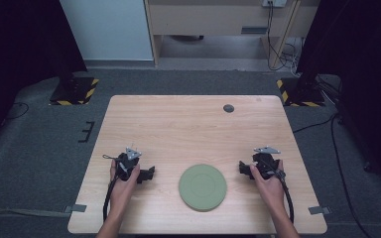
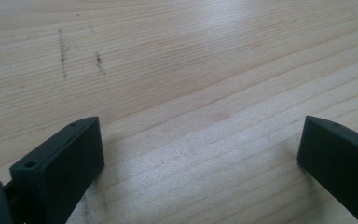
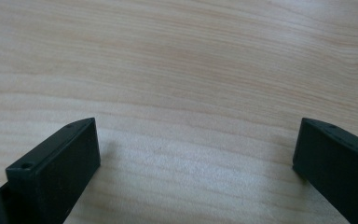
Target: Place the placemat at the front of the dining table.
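Left tool point(image 1: 148, 174): jaws spread, empty, resting on tabletop point(image 1: 188, 124) at plate's 9 o'clock | right tool point(image 1: 243, 168): jaws spread, empty, at 3 o'clock | green plate point(image 1: 203, 187): flat between them, near front edge, touching neither.

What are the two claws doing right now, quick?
Left claw: open, holding nothing, over bare wooden table.
Right claw: open, holding nothing.

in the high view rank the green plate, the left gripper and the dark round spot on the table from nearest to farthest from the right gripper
1. Green plate: just left of the right gripper, near the front edge.
2. Left gripper: beyond the plate, on the left side.
3. Dark spot: near the far edge.
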Motion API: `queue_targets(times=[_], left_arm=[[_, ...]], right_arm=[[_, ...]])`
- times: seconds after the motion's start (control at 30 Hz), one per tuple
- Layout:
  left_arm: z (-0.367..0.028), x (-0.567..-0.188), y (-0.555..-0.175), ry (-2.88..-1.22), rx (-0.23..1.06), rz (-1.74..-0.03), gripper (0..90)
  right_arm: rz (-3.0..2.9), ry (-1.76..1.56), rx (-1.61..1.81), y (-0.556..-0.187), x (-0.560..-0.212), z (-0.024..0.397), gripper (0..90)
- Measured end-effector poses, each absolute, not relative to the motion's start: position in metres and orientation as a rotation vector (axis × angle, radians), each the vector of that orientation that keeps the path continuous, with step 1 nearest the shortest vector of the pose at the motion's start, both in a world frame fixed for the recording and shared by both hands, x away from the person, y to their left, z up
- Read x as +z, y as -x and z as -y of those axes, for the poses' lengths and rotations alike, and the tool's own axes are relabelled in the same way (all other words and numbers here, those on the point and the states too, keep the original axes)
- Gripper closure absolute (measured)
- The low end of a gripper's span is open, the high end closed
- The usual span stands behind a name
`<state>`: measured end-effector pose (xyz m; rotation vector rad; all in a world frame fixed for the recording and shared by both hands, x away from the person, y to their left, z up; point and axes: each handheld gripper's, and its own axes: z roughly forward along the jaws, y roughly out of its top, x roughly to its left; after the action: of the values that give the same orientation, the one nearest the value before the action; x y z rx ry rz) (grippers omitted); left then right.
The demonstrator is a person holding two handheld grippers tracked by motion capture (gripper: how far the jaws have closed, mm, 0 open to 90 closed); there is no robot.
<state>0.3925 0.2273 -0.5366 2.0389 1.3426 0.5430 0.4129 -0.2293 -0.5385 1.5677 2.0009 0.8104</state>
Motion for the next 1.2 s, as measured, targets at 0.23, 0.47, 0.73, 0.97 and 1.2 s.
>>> queue_targets(times=[0.23,0.47,0.73,0.97,1.2], left_arm=[[-0.217,-0.530,-0.382,-2.082,0.528,-1.260,2.0],[-0.214,-0.526,-0.368,-2.076,0.483,-1.226,3.0],[-0.200,-0.523,-0.346,-2.068,0.469,-1.124,2.9],[-0.186,-0.530,-0.340,-2.078,0.427,-1.076,2.7],[-0.176,-0.526,-0.335,-2.076,0.410,-1.035,2.5]], right_arm=[[-2.063,-1.487,0.838,-0.400,-0.532,0.228,8.2],[-2.145,-1.385,0.940,-0.373,-0.522,0.227,4.7],[-2.189,-1.270,1.025,-0.345,-0.515,0.220,5.8],[-2.254,-1.201,1.034,-0.331,-0.517,0.207,6.9],[-2.313,-1.095,1.023,-0.323,-0.516,0.195,6.8]])
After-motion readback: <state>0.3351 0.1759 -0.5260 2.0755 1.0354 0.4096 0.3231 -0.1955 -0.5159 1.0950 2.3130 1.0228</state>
